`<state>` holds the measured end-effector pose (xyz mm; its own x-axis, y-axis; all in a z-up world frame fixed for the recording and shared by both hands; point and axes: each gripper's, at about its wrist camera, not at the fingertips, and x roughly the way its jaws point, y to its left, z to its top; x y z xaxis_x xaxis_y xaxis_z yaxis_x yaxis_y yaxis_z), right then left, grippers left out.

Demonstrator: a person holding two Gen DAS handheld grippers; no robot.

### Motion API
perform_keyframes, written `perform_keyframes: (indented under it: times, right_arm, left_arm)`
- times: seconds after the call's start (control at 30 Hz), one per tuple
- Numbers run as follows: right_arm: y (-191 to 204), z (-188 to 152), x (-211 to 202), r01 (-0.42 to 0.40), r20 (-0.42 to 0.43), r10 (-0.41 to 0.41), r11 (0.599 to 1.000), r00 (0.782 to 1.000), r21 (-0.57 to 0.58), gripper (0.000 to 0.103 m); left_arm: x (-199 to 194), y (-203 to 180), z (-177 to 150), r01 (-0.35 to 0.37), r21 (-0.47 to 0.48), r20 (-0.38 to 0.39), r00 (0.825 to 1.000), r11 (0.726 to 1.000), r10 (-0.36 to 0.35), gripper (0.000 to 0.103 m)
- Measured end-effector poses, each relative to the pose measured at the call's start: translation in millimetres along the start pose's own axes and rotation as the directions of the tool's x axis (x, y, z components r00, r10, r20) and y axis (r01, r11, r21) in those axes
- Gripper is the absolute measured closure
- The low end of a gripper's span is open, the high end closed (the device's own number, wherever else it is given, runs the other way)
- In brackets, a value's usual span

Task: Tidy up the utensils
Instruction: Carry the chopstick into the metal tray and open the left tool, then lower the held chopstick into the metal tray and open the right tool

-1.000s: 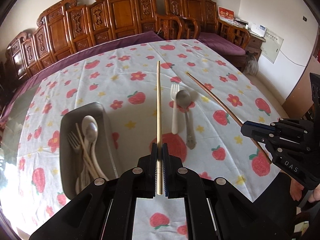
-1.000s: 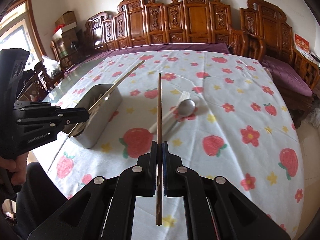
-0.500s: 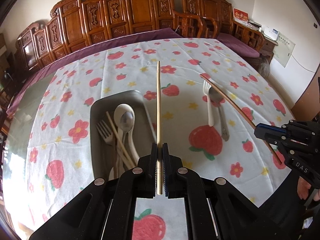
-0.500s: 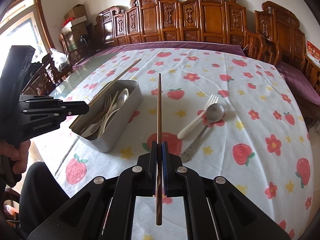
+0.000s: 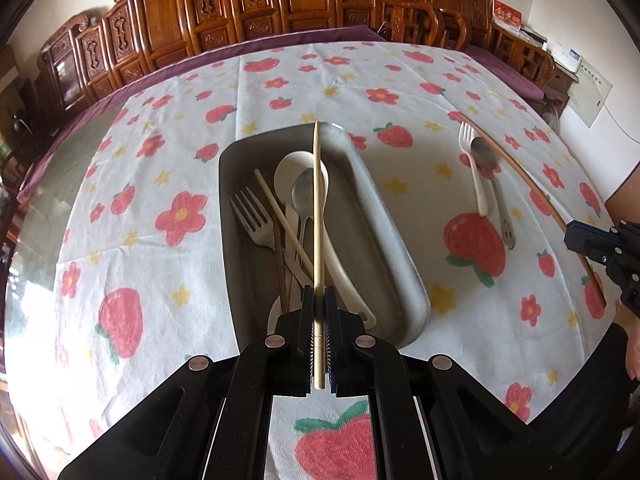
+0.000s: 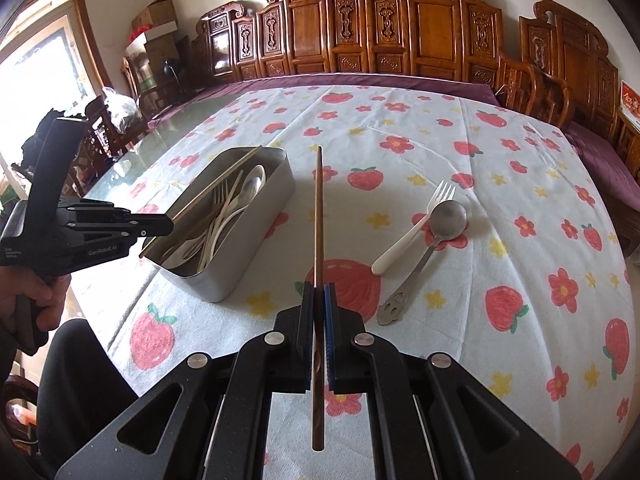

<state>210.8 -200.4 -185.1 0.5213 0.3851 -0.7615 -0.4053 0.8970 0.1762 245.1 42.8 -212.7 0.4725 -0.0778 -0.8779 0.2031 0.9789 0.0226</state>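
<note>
My left gripper [image 5: 319, 300] is shut on a light wooden chopstick [image 5: 318, 208] and holds it lengthwise over the metal tray [image 5: 384, 232]. The tray holds forks, spoons and chopsticks. My right gripper [image 6: 319, 292] is shut on a dark brown chopstick [image 6: 319, 208] above the cloth, right of the tray [image 6: 256, 216]. A white plastic fork [image 6: 412, 232] and a metal spoon [image 6: 434, 240] lie on the cloth to the right. The left gripper also shows in the right wrist view [image 6: 170, 226], the right gripper in the left wrist view [image 5: 572, 240].
A strawberry-and-flower tablecloth [image 6: 500, 168] covers the round table. Carved wooden chairs [image 6: 400, 32] line the far side. The person's legs [image 6: 76, 392] are at the near left table edge.
My left gripper has swung left with its chopstick, from over the cloth to over the tray. My right gripper has turned left too, so the tray looks closer.
</note>
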Motion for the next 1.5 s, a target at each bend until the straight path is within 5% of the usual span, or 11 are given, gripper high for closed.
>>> perform_keyframes:
  times: [0.93,1.33,1.5]
  right_arm:
    - [3,5,10,0.006,-0.022,-0.006,1.000,1.000,-0.008,0.097]
    - [40,26,22,-0.042,-0.008,0.042,0.999,0.999,-0.021,0.097]
    - [62,42,35,-0.069,-0.010,0.069,0.998,0.998,-0.001,0.097]
  left_arm:
    - [36,-4,14,0.116,-0.067,-0.020,0.993,0.991,-0.117,0.097]
    - [-20,30,11,0.069,-0.086,0.116,0.991,0.994,-0.059,0.068]
    - [-40,47,8,0.028,-0.096,0.169,0.986,0.995,-0.011,0.045]
